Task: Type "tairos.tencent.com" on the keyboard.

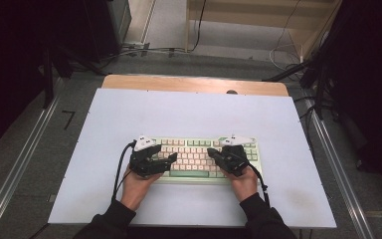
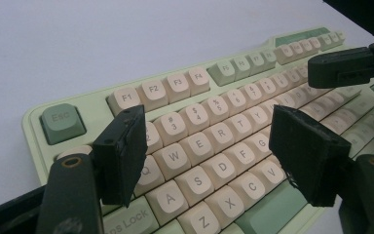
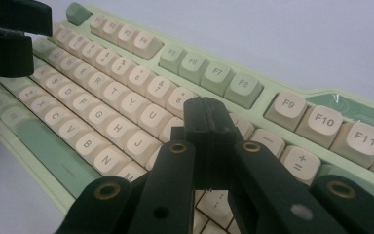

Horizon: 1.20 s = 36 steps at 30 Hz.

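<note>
- The right gripper (image 3: 208, 122) fills the foreground of its own view, its two black jaws pressed flat together with nothing between them, the closed tip hovering over the keys beside the O and P region of the keyboard (image 3: 126, 97).
- The left gripper (image 2: 214, 156) has its jaws standing well apart, empty, poised above the W, E, S, D letters; no key is pinched.
- From the high view, the keyboard (image 1: 204, 155) lies near the front middle of the white table (image 1: 189, 112), with the left gripper (image 1: 165, 160) over its left end and the right gripper (image 1: 214, 155) over its right half.
- Handling, as a judgement: the keyboard looks like a stiff plastic slab, moderately heavy, unlikely to slide under light taps. Its keycaps are smooth, rounded and spring-loaded, so a closed jaw tip pressed straight down on one cap's centre suits best.
- To lift it, the pale green side edges offer the firmest hold; loose caps could pop off if pinched.
</note>
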{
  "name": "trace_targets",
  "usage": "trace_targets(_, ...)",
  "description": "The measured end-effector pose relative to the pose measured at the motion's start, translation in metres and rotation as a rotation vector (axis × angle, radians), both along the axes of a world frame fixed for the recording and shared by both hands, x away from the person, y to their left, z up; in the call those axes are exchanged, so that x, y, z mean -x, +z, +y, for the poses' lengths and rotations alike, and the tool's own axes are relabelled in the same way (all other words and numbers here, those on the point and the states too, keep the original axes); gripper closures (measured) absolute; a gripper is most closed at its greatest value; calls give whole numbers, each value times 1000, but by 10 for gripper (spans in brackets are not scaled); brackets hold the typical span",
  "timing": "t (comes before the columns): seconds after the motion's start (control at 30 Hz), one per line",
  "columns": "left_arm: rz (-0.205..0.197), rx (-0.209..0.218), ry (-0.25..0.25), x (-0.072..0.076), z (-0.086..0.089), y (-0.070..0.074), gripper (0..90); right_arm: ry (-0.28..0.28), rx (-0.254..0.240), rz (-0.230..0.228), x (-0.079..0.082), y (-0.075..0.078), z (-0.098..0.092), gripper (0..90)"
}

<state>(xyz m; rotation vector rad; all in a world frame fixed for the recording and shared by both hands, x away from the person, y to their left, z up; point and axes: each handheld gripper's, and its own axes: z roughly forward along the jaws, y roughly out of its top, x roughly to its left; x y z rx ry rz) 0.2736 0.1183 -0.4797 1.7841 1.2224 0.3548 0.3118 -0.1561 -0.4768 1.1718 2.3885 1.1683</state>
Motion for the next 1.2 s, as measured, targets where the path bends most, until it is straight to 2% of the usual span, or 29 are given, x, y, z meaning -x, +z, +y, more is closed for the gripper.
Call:
trace_targets(0.37, -4, 0, 4, 0, 1, 0, 319, 7, 51, 23, -3, -8, 5, 872)
trace_targets(0.5, -4, 1, 3, 0, 1, 0, 320, 8, 48, 34, -4, -8, 5, 865)
trace_targets(0.57, -4, 3, 6, 0, 1, 0, 319, 20, 21, 26, -3, -6, 4, 772)
trace_targets(0.63, -5, 4, 8, 0, 2, 0, 319, 24, 4, 14, -2, -2, 3, 629)
trace_targets(0.7, -6, 7, 10, 0, 2, 1, 319, 16, -23, 18, -1, 1, 1, 471)
trace_targets(0.8, -8, 9, 9, 0, 3, 1, 319, 2, -58, 24, 0, 7, -4, 321)
trace_targets(0.87, -8, 7, 11, 0, 3, 1, 319, -5, -69, 19, 2, 11, -6, 268)
trace_targets(1.0, -7, 8, 12, 0, 3, 1, 319, -8, -84, 2, 7, 18, -10, 217)
trace_targets(1.2, -8, 9, 15, 0, 4, 1, 318, -1, -91, 6, 11, 21, -12, 211)
